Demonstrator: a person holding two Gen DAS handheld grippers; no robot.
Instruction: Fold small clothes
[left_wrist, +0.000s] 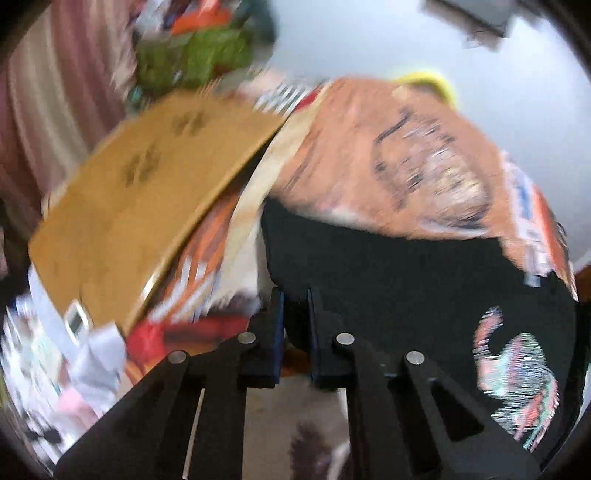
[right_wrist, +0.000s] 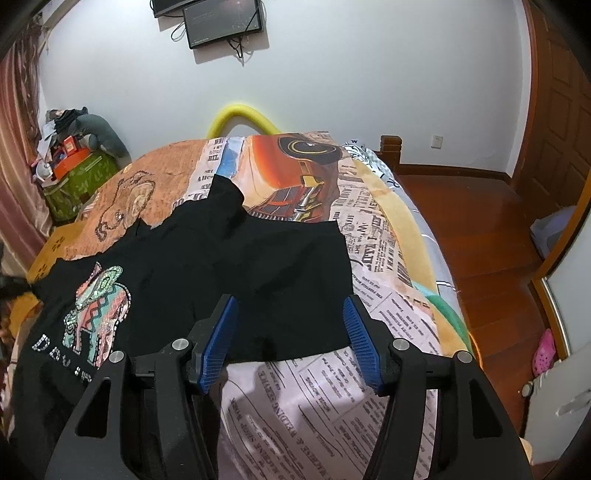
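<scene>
Right wrist view, elephant shirt (right_wrist: 192, 273), wall monitor (right_wrist: 223, 24)

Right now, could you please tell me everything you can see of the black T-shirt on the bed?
The black T-shirt is soft, matte knit fabric, lying spread and wrinkled on the newspaper-print bedcover. Its front carries a patterned pink and teal elephant above sparkly white letters. One sleeve points toward the wall. Its far side overlaps an orange garment. The left claw, blurred, appears shut on its edge; the right claw stands open over the hem.
</scene>
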